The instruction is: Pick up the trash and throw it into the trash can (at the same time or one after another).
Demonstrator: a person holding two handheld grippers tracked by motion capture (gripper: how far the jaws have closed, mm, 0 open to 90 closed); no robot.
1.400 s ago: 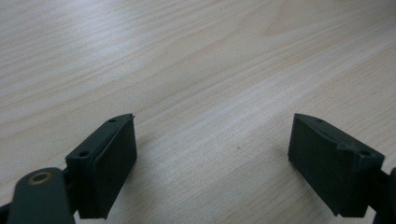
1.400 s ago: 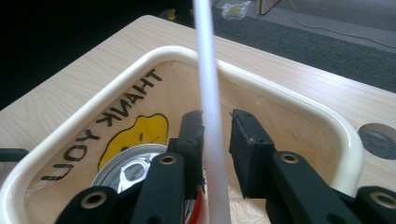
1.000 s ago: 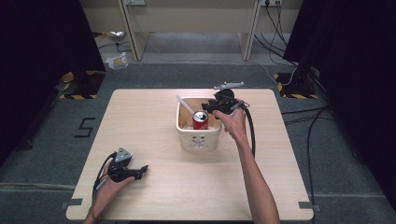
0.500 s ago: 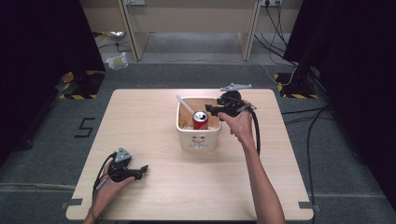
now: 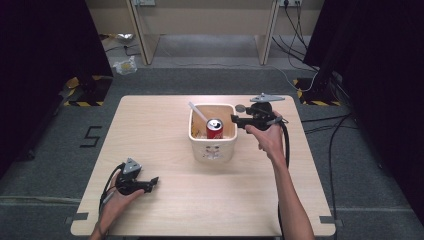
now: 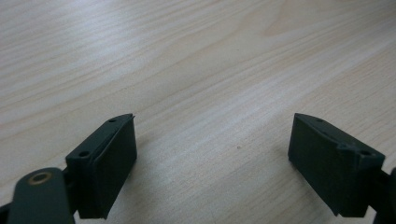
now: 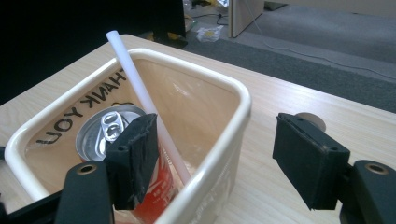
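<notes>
Nearest my side of the surface [image 5: 165, 215], I keep the left gripper [image 5: 150, 183] parked low on the bare wood, its fingers [image 6: 105, 161] spread wide with nothing between them; in the left gripper view only pale grain lies ahead. It rests well apart from the work, and I judge it is idle there to leave room for the other hand.

Farther across, past the middle of the surface, stands the cream tub [image 5: 212, 150], lettered THANK YOU on an inner wall. Upright inside it sits the red drink can [image 5: 215, 128], pull-tab up, and a white straw [image 5: 198, 113] leans beside the can, its upper end poking out over the far-left corner of the rim.

At the tub's right wall I hold the right gripper [image 5: 234, 119], pointed leftward at rim height. Its fingers [image 7: 133, 161] are released and grasp nothing: in the right gripper view one sits over the tub near the can and straw, the other outside the wall, so the rim [image 7: 224, 144] runs through the gap. Straddled this way, I judge the gripper is placed either to clamp the wall or to reach in for the contents; which, I cannot tell.
</notes>
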